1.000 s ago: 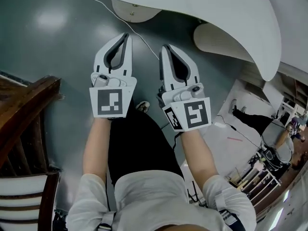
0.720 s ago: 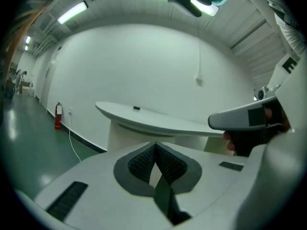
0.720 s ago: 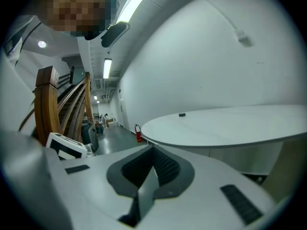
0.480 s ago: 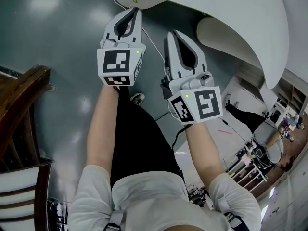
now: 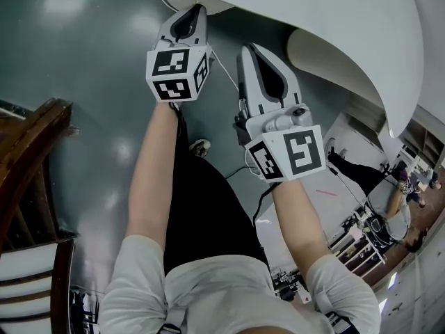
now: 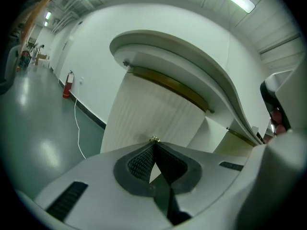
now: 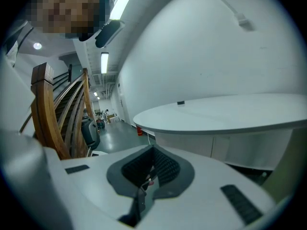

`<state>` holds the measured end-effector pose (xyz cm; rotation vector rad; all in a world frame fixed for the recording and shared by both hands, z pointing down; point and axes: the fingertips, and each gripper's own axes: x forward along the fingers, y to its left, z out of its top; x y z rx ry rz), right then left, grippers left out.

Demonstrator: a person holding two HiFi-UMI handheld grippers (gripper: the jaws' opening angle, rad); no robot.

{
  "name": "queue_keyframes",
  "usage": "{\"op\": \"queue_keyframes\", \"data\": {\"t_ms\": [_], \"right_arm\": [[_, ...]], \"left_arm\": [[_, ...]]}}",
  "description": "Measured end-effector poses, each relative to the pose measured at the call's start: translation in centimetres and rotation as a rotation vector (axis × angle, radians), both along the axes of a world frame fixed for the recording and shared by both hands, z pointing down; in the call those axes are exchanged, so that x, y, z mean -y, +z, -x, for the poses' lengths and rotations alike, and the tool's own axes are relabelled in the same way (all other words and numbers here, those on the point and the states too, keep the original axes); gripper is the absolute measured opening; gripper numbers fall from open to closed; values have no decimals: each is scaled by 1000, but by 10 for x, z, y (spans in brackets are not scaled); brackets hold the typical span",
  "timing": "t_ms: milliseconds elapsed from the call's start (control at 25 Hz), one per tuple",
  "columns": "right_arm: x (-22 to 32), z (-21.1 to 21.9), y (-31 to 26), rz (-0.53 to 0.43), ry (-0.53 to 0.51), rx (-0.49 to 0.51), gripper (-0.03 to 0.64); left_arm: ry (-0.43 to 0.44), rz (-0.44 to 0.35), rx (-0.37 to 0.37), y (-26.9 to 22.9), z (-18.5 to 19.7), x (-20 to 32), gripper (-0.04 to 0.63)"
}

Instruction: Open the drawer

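Observation:
A white curved cabinet top [image 5: 313, 19] overhangs a cream ribbed front [image 6: 144, 114], which carries a small brass knob [image 6: 154, 139]. My left gripper [image 5: 198, 9] is shut and its tips [image 6: 154, 143] sit right at that knob, with nothing between the pads. Whether the tips touch the knob I cannot tell. My right gripper [image 5: 250, 49] hangs beside it, a little lower in the head view, also shut with nothing held [image 7: 152, 152]. It points past a round white table top [image 7: 220, 114].
Grey glossy floor lies below. A dark wooden rail [image 5: 28, 158] stands at the left, and curved wooden rails [image 7: 45, 114] show in the right gripper view. A white cable [image 5: 222, 68] runs along the floor. A red extinguisher [image 6: 67, 84] stands by the far wall.
The left gripper has moved forward to the underside of the white cabinet and rolled, so its marker cube shows another face. The right gripper shifted a little the same way.

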<state>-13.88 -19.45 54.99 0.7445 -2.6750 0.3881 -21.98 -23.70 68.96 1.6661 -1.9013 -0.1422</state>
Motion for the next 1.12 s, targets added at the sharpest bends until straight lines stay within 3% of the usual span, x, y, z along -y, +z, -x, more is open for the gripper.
{"op": "queue_keyframes", "data": {"t_ms": [280, 400, 480, 720, 1000, 1120], "right_arm": [[-4, 0, 15, 26, -19, -31, 12], [-5, -8, 19, 40, -21, -54, 12], [-1, -13, 20, 45, -9, -59, 12], [8, -15, 21, 56, 10, -46, 12], [6, -15, 24, 60, 20, -51, 12], [4, -14, 24, 62, 17, -52, 12]], "left_arm": [[-18, -28, -113, 10, -1, 15, 11], [-4, -15, -150, 15, -7, 24, 132], [16, -4, -158, 18, -13, 30, 148], [-38, -3, -175, 30, -1, 37, 153], [-21, -9, -176, 33, 2, 42, 154], [0, -12, -160, 29, 0, 44, 106]]}}
